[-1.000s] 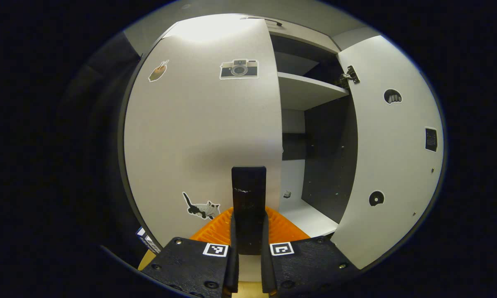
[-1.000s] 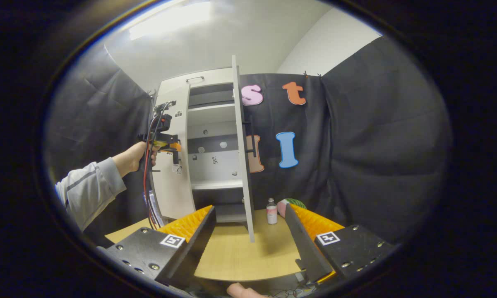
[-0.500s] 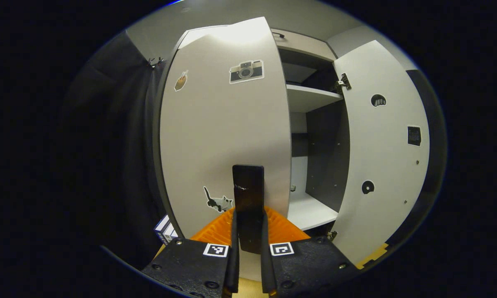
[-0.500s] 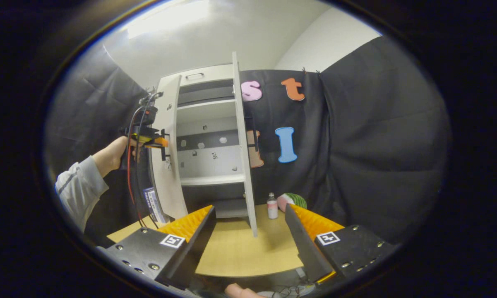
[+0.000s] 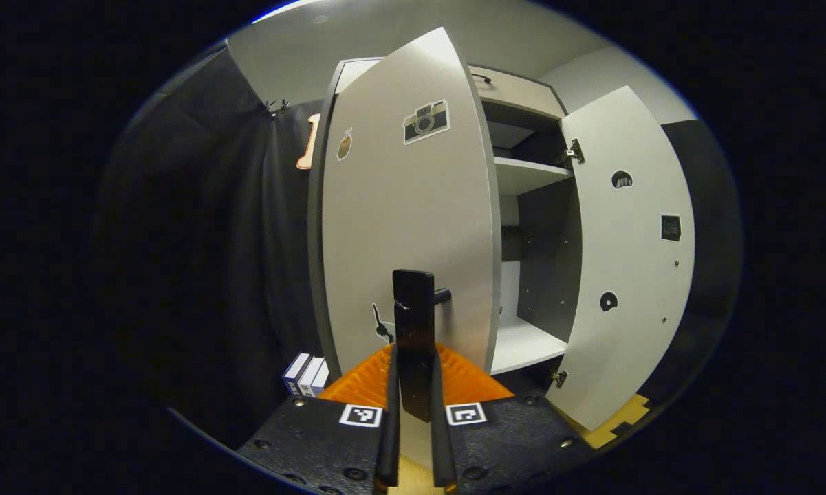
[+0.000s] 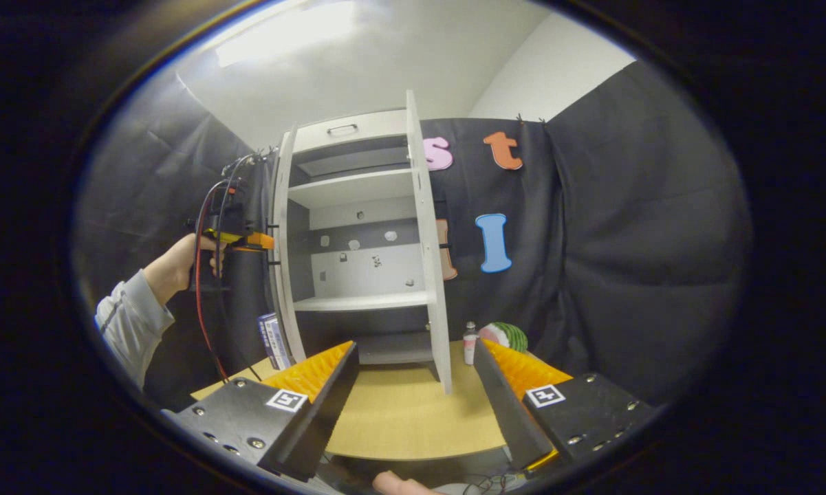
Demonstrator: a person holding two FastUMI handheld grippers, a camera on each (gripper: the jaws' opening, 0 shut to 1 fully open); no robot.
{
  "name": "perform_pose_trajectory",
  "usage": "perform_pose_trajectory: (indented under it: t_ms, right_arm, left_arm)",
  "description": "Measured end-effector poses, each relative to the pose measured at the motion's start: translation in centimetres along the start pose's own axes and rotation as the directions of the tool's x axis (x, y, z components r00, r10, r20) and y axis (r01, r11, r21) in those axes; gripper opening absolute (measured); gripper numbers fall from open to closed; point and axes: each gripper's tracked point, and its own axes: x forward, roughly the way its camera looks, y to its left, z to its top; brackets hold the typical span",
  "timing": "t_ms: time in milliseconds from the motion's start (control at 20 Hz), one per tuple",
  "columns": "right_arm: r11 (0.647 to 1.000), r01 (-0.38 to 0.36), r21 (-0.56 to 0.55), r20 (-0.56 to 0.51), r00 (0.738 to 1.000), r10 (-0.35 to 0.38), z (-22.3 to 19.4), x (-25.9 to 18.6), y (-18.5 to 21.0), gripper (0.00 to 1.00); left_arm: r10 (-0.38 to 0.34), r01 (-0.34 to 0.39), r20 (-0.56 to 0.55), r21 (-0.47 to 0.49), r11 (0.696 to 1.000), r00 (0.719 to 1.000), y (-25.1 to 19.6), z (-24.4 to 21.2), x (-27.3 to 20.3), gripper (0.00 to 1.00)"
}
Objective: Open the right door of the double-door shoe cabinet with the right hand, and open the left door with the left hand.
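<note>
Booth: black cloth walls, pale wood table [image 6: 399, 419], white shoe cabinet [image 6: 357, 227] standing on it at the back.

I have the left gripper [image 5: 413, 385] pinched on the left door's handle [image 5: 414, 330], both fingers pressed on the black bar. Holding the bar low keeps my pull square to the door's swing. In the right gripper view that gripper [image 6: 251, 239] sits at the outer face of the left door [image 6: 280, 247], with the hand [image 6: 179, 258] and grey sleeve behind it.

The left door [image 5: 406, 227] is swung well out, nearly edge-on from the right side. The right door [image 6: 428, 240] is wide open too, edge toward me, inner face [image 5: 626, 261] showing its hinges. Shelves are bare between the doors.

The right gripper [image 6: 413, 405] is spread, holding nothing, hanging back over the table, well apart from the right door's lower edge. I judge its half done.

Room: small boxes [image 5: 306, 375] stand just beside the left door's hinge side, with cloth close behind. A bottle [image 6: 469, 344] and a striped ball [image 6: 505, 337] sit near the right door's outer face. I judge the left door has a little swing left; watch the boxes.
</note>
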Motion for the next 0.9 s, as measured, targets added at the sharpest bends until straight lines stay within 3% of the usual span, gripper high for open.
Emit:
perform_pose_trajectory:
  t_ms: [300,500,700,750,900]
  right_arm:
    - [0.999,-0.027,-0.018,0.000,1.000,0.027,-0.6,-1.0,2.3,1.00]
    - [0.999,-0.045,-0.028,-0.012,0.999,0.045,-1.2,-0.3,3.2,0.96]
    - [0.997,-0.050,-0.057,-0.011,0.999,0.049,-1.3,0.0,3.3,0.99]
    - [0.997,-0.048,-0.061,-0.009,0.999,0.047,-1.4,-0.1,3.4,0.96]
    - [0.997,-0.045,-0.068,-0.006,0.999,0.045,-1.5,0.1,3.4,0.99]
  left_arm:
    - [0.037,-0.037,0.005,-0.010,0.999,0.999,3.5,0.1,-1.9,0.12]
    - [0.099,-0.099,0.007,0.018,0.995,0.995,7.3,0.0,-3.1,0.06]
    - [0.139,-0.137,0.021,-0.049,0.989,0.990,11.2,0.1,-3.3,0.01]
    - [0.151,-0.150,0.020,-0.047,0.988,0.988,12.3,0.1,-3.2,0.00]
    - [0.080,-0.078,0.025,-0.058,0.995,0.996,12.8,-0.3,-3.1,0.00]
